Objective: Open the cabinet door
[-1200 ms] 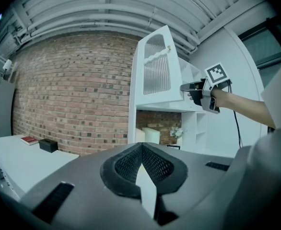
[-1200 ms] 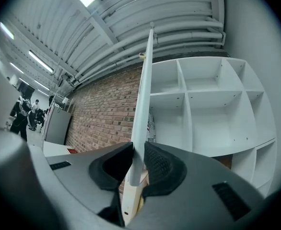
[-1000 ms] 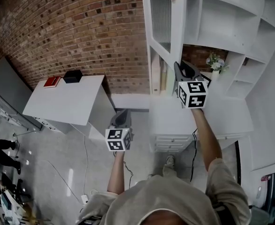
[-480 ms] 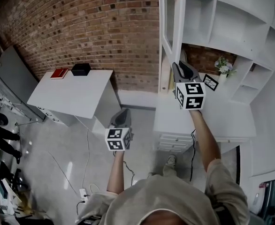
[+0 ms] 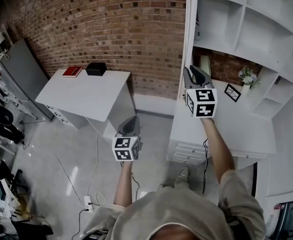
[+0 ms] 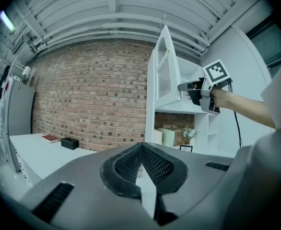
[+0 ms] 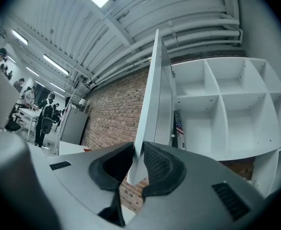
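The cabinet door (image 5: 189, 39) has swung further open. A second ago the head view showed its ribbed glass front broadly. Half a second ago that front was narrower, and now the door stands almost edge-on as a thin white strip. The right tongs (image 5: 192, 71), clamped on the door's lower edge, have moved with it. More of the cabinet shelves (image 5: 221, 14) is exposed. The head view has also shifted, so the white surface (image 5: 86, 91) sits further right in the picture.
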Tool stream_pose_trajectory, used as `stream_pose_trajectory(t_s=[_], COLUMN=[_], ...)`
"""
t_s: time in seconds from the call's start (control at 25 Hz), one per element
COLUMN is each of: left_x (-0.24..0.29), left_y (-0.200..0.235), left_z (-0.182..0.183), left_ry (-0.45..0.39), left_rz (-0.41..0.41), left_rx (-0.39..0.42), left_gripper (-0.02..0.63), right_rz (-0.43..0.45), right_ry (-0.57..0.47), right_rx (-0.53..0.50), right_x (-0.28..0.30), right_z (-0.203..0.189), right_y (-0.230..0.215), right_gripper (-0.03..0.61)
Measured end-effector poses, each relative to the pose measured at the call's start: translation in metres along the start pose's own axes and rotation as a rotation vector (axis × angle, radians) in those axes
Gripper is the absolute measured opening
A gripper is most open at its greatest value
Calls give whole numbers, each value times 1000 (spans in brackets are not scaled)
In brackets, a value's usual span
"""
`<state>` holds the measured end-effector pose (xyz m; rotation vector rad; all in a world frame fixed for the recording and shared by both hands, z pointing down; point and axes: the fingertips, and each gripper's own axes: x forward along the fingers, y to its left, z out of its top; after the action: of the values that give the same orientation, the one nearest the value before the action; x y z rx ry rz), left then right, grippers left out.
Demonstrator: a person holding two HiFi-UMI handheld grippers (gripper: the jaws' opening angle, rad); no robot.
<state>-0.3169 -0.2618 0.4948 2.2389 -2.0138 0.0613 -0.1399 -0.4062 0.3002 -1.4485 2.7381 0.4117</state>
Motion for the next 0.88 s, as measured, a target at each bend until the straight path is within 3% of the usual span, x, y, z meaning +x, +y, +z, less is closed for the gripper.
stream_pose_trajectory(t_s=[0.4, 0.64, 0.88], left_x=[-15, -4, 17], left_y=[25, 7, -27], left_z=[-2, 4, 0], left_ry=[-2, -7, 8], left_rz=[27, -27, -118], left_rx=[-13, -3, 14], left_gripper=[26, 26, 26], right_rz=[8, -17, -103], right_ry=[-7, -16, 16], right_rx=[1, -11, -4], right_x=[11, -9, -47], right_z=[5, 1, -23], right_y=[25, 20, -20], right_gripper=[81, 35, 19])
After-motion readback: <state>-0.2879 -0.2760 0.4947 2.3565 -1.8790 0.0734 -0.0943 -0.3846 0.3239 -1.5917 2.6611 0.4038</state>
